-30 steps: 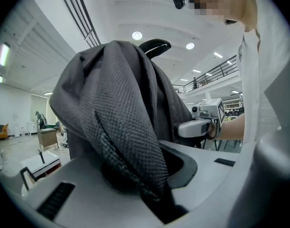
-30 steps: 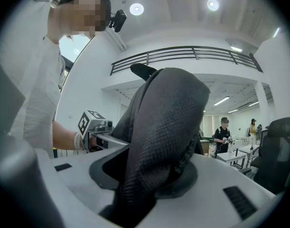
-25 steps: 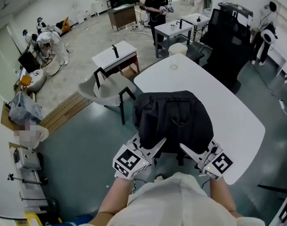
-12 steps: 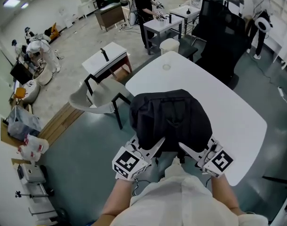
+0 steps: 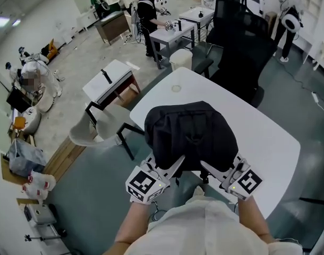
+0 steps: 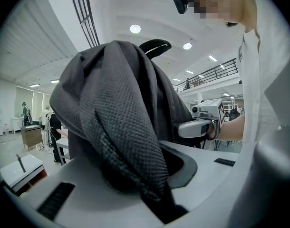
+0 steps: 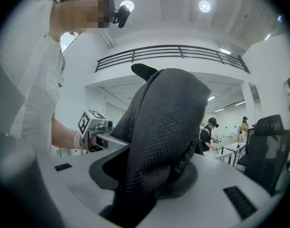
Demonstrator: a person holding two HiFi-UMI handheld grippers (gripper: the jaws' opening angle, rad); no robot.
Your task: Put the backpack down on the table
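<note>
- Backpack (image 5: 191, 134): black, soft fabric, held betw. both grippers over the near edge of the white tabletop (image 5: 265, 137). Its left side seems to overhang that edge.
- Left gripper (image 5: 177, 162): jaws pinching a padded mesh strap (image 6: 128, 137); the fabric fills the whole gap.
- Right gripper (image 5: 208, 168): same story, jaws clamped on a second strap (image 7: 159, 137).
- Handling: prob. floppy w/ no stiff frame, so expect it to sag and slump once it's set down. It bulges, so maybe sth inside; weight can't be judged. Mesh looks grippy, not slick. Nothing about it looks fragile.
- Where to hold: the two straps look fine, since one each side keeps it level. Body cloth would likely just bunch up.
- Hidden: underside of the backpack is covered by its own bulk, so can't tell if it touches the tabletop yet.
- Jaw tips are buried under fabric in the head view.
- Both gripper views are mostly filled w/ mesh and show no tabletop.
</note>
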